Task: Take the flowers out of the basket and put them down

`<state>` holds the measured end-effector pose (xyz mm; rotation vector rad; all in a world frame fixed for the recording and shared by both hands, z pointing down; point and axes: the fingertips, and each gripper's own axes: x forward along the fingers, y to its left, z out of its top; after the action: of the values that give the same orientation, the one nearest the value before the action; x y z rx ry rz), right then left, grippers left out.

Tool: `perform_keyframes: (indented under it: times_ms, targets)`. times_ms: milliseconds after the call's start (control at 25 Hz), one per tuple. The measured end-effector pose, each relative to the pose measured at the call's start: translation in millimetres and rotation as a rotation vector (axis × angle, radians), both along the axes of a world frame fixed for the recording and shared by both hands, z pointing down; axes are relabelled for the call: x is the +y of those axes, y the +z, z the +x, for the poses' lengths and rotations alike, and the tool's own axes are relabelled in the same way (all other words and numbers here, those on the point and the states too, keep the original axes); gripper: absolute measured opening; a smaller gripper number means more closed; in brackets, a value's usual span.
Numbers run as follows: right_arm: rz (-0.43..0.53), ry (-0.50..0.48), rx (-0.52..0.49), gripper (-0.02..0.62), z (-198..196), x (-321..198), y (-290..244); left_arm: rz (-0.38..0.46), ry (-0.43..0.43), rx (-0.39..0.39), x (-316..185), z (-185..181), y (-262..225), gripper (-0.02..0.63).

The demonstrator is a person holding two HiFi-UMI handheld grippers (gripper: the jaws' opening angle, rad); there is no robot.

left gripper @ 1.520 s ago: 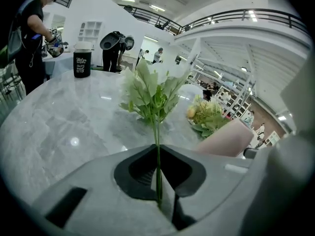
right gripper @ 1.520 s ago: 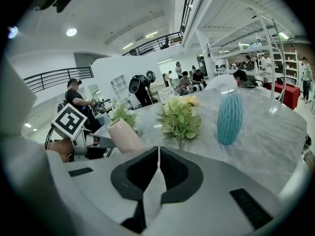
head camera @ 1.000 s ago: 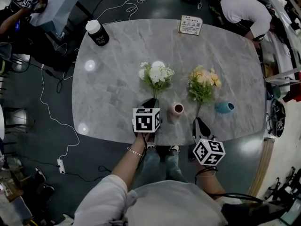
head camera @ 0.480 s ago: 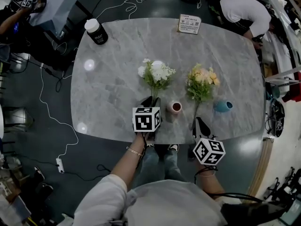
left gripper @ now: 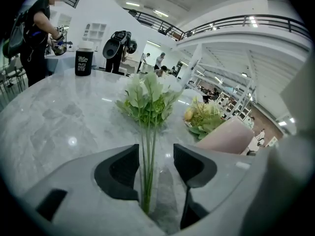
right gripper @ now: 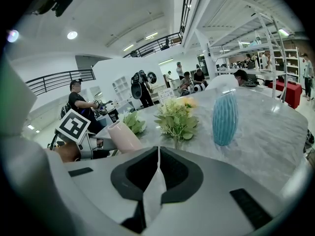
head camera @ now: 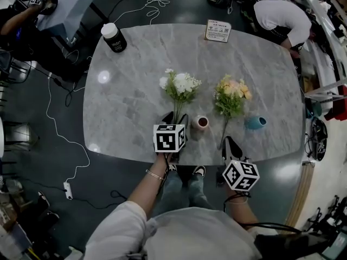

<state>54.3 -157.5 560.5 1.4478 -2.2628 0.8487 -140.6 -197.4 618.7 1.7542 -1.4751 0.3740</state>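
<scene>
On the marble table [head camera: 135,91], left gripper [head camera: 174,117] jaws have just been opening around the white flowers [head camera: 180,84]; right gripper [head camera: 226,142], clamping the yellow flowers [head camera: 232,93], should probably release next.

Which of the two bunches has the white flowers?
The bunch left of the pink vase; the other bunch, nearer the blue vase, is yellow and peach.

**Jaws closed below the yellow flowers**

The right gripper [right gripper: 158,154] has its jaws pressed together. Just beyond them rises the yellow-flowered bunch [right gripper: 178,117], its stem dropping behind the jaw edge. A blue vase [right gripper: 225,118] stands upright on the bench [right gripper: 275,146], and a pink vase [right gripper: 123,135] shows at the left.
</scene>
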Motion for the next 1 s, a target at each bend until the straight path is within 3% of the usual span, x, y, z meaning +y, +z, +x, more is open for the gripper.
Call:
perform_keyframes:
  times_ms: [360,600,840,1000]
  targets:
    - [0.022,-0.006,-0.012,0.017,1,8,-14,0.028,-0.045,-0.026,20,-12,-24,0.218]
    - [0.065,-0.026,-0.017,0.015,2,6,-31,0.095,-0.053,-0.024,39,-4,-52,0.212]
    - [0.119,-0.041,-0.029,0.017,2,5,-56,0.197,-0.084,-0.040,59,3,-95,0.104]
    - [0.139,-0.058,-0.043,0.015,4,12,-72,0.233,-0.089,-0.056,75,12,-116,0.069]
